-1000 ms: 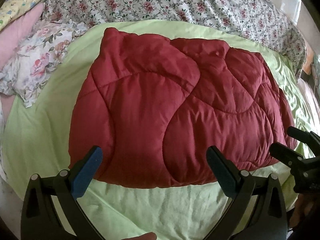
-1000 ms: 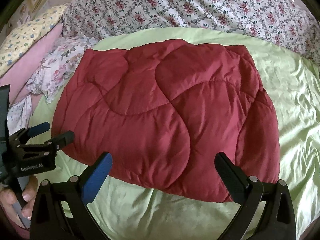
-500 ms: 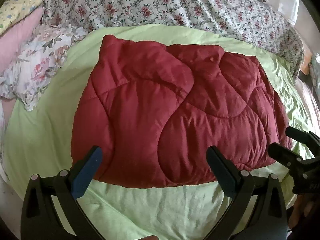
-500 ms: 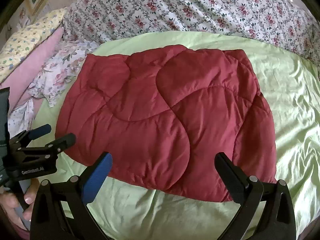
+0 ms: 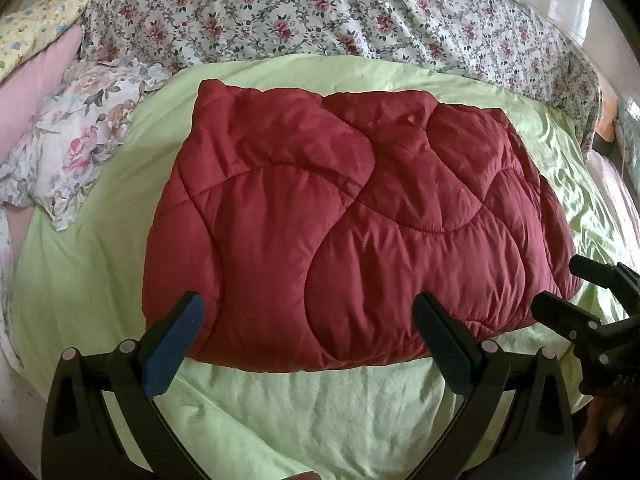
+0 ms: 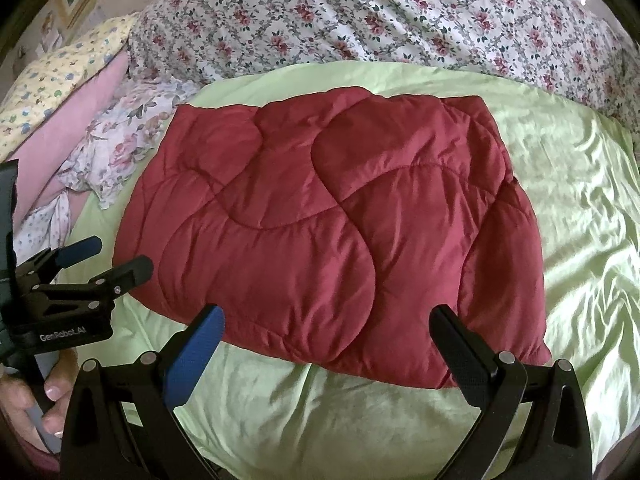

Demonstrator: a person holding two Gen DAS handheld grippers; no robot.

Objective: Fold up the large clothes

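Note:
A dark red quilted comforter (image 5: 352, 224) lies folded into a thick rectangle on the light green sheet (image 5: 320, 412); it also shows in the right wrist view (image 6: 336, 240). My left gripper (image 5: 308, 320) is open and empty, held back from the comforter's near edge. My right gripper (image 6: 328, 336) is open and empty, also just short of the near edge. The right gripper shows at the right of the left wrist view (image 5: 560, 292). The left gripper shows at the left of the right wrist view (image 6: 116, 260).
A floral bedspread (image 5: 340, 12) covers the far side of the bed. A floral pillow (image 5: 76, 140) and pink and yellow pillows (image 6: 60, 92) lie at the left. Green sheet (image 6: 580, 200) spreads to the right of the comforter.
Both grippers have pulled back a little from the comforter, which now looks smaller and farther away. The comforter has not moved.

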